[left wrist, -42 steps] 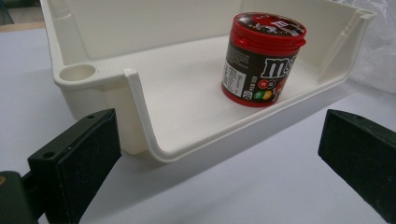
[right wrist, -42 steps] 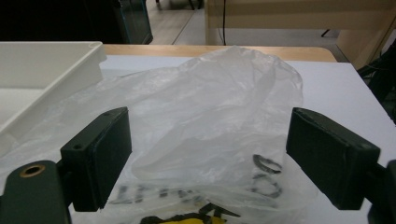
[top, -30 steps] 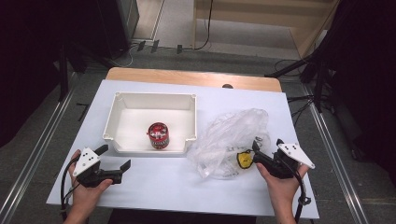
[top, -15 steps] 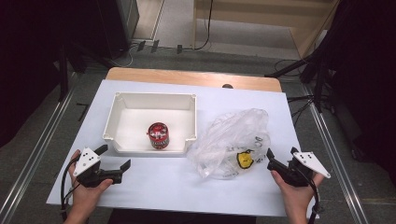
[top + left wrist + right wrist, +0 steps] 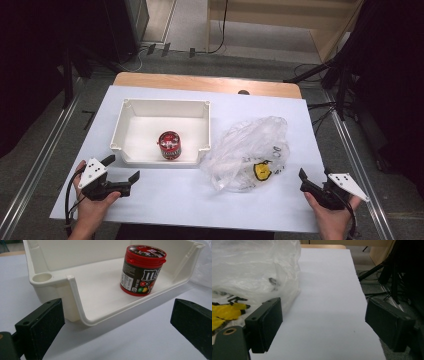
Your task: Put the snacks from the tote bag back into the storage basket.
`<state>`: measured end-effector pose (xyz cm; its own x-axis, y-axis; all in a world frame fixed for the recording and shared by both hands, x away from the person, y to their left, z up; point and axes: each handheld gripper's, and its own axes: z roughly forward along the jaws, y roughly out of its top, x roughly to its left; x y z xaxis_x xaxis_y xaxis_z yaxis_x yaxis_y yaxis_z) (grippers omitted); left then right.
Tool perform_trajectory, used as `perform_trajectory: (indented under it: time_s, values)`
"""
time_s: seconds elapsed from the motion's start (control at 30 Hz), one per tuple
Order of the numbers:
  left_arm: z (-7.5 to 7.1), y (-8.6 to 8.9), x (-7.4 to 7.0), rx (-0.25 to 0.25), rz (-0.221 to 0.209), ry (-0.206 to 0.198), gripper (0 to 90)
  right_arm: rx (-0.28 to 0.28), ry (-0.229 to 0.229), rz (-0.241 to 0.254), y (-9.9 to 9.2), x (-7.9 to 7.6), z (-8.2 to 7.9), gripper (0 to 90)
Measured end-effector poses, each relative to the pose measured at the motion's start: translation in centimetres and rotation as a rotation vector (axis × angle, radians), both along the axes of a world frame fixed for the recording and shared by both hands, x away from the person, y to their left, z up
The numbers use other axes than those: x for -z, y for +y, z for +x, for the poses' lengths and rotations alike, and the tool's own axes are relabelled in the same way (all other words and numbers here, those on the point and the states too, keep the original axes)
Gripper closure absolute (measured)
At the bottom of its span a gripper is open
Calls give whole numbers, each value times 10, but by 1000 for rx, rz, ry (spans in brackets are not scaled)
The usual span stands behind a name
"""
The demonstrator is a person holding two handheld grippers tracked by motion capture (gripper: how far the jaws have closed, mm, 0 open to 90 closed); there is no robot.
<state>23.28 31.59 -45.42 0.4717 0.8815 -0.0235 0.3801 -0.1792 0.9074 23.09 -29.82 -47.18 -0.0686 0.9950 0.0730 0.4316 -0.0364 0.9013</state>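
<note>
Lettering "m&m's" runs white on the dark red-lidded can (image 5: 142, 270), upright inside white bin (image 5: 75, 293). Left gripper (image 5: 122, 176) spread wide w/ nothing held, just in front of bin. Right gripper (image 5: 312, 182) also agape, empty, beside clear plastic bag (image 5: 252, 150) w/ yellow print, unreadable. Can's label legible in left gripper view, not from high view.

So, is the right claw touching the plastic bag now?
Apart. In the high view, bare white table lies between the right claw and the plastic bag.
</note>
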Motion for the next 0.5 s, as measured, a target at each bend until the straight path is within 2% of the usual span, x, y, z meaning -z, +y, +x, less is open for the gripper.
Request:
perform_trajectory:
  time_s: [0.07,0.2,0.3,0.43,0.5]
  values:
    - [0,0,0,0,-1,0,0,-10,15,28,-6,3,-2,153]
    - [0,0,0,-4,1,0,0,-12,20,26,-11,5,-4,153]
    - [0,0,0,-5,1,0,0,9,7,-6,-16,5,-7,158]
    - [1,0,0,-1,-1,-1,0,34,7,45,-26,8,-9,165]
    - [1,0,0,0,2,0,0,33,12,45,-25,10,-8,166]
